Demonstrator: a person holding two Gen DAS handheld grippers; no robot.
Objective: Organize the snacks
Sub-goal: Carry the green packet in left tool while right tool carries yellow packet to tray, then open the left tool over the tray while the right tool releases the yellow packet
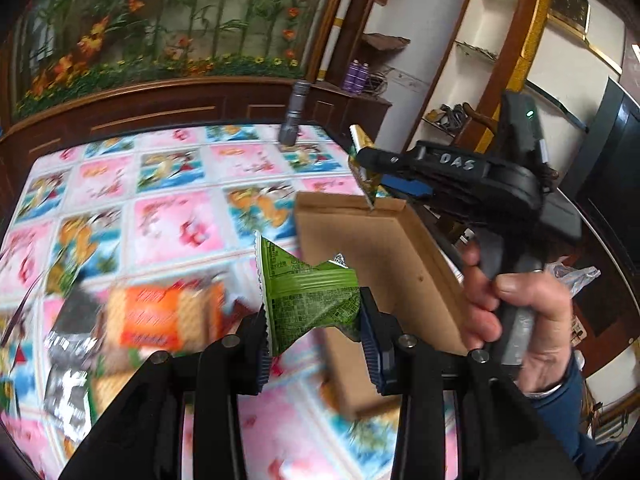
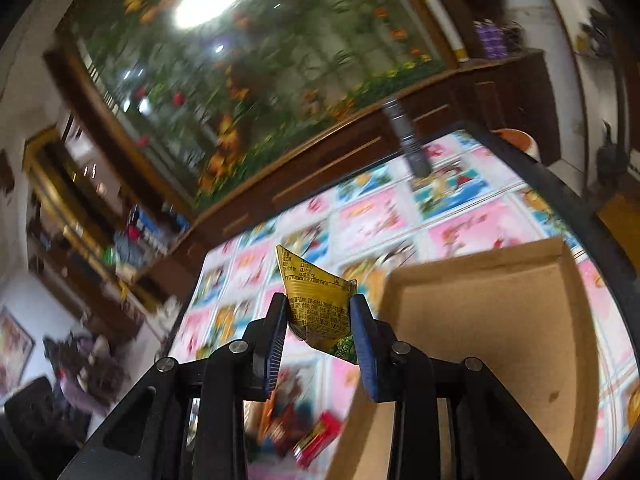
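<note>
Below: orange snack pack [image 1: 160,316] blurred | cardboard box [image 1: 360,240] partly hidden

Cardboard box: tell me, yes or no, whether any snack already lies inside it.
No: in the right wrist view the cardboard box shows only bare brown floor, while the gold packet sits in the right gripper.
</note>
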